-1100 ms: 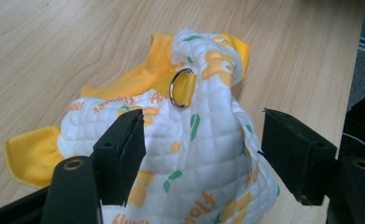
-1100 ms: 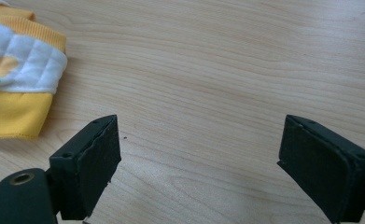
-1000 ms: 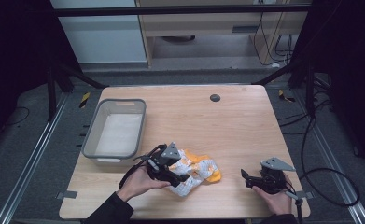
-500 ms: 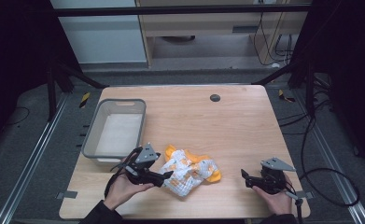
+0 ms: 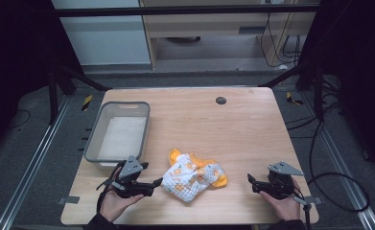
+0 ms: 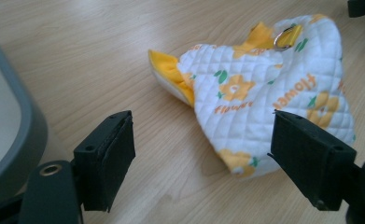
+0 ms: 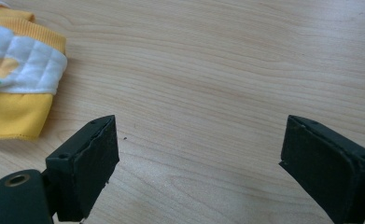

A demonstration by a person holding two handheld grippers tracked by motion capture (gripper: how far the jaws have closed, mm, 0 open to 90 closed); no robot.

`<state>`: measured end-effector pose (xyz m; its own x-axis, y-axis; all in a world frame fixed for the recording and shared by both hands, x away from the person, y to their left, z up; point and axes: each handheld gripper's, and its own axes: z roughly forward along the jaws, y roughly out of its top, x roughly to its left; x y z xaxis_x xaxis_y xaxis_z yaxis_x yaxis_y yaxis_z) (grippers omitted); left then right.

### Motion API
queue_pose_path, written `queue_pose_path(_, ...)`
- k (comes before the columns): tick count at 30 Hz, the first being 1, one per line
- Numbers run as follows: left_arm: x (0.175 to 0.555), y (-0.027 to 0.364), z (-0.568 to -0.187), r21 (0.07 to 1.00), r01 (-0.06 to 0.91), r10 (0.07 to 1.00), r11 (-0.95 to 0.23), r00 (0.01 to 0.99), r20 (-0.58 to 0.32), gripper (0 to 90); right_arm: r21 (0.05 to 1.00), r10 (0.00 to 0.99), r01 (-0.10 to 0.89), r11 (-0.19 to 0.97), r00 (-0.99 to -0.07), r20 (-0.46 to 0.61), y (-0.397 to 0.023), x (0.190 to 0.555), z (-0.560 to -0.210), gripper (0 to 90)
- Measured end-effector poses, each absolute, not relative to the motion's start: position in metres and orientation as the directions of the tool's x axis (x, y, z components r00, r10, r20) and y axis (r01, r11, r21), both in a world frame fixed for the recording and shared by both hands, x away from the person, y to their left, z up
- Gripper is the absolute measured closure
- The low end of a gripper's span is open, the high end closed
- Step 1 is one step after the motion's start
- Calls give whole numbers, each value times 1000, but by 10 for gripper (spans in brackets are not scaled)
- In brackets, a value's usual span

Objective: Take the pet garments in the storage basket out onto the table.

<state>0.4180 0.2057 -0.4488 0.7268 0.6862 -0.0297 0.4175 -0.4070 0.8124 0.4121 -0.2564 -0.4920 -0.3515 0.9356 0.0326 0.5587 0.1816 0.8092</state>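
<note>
A white quilted cloth [image 5: 192, 177] with yellow flowers and a yellow lining lies crumpled on the wooden table near its front edge. My left gripper [image 5: 155, 184] lies low just left of the cloth, pointing at it. Its jaws have just been opening and now stand open with nothing pressed between them. In the left gripper view the cloth [image 6: 264, 93] sits just beyond the open left gripper [image 6: 201, 154]. My right gripper [image 5: 251, 182] rests open at the front right, apart from the cloth. The right gripper view has the cloth's edge [image 7: 21, 60] at far left, beyond the right gripper [image 7: 199, 154].
A grey plastic bin [image 5: 93, 136] stands at the table's left side, just behind my left hand; its rim [image 6: 26, 121] is close by in the left gripper view. A small dark round hole [image 5: 220, 100] marks the far middle of the table. Cables trail off the right edge.
My left gripper has drawn back to the left, off the cloth, and a little lower. The cloth stays on the table. The right gripper has not moved.
</note>
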Motion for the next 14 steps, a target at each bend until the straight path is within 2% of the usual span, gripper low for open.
queue_pose_path(14, 405, 250, -466, 806, 487, 756, -336, 650, -77, 212, 803, 940, 570, 173, -339, 38, -258, 413, -493, 94)
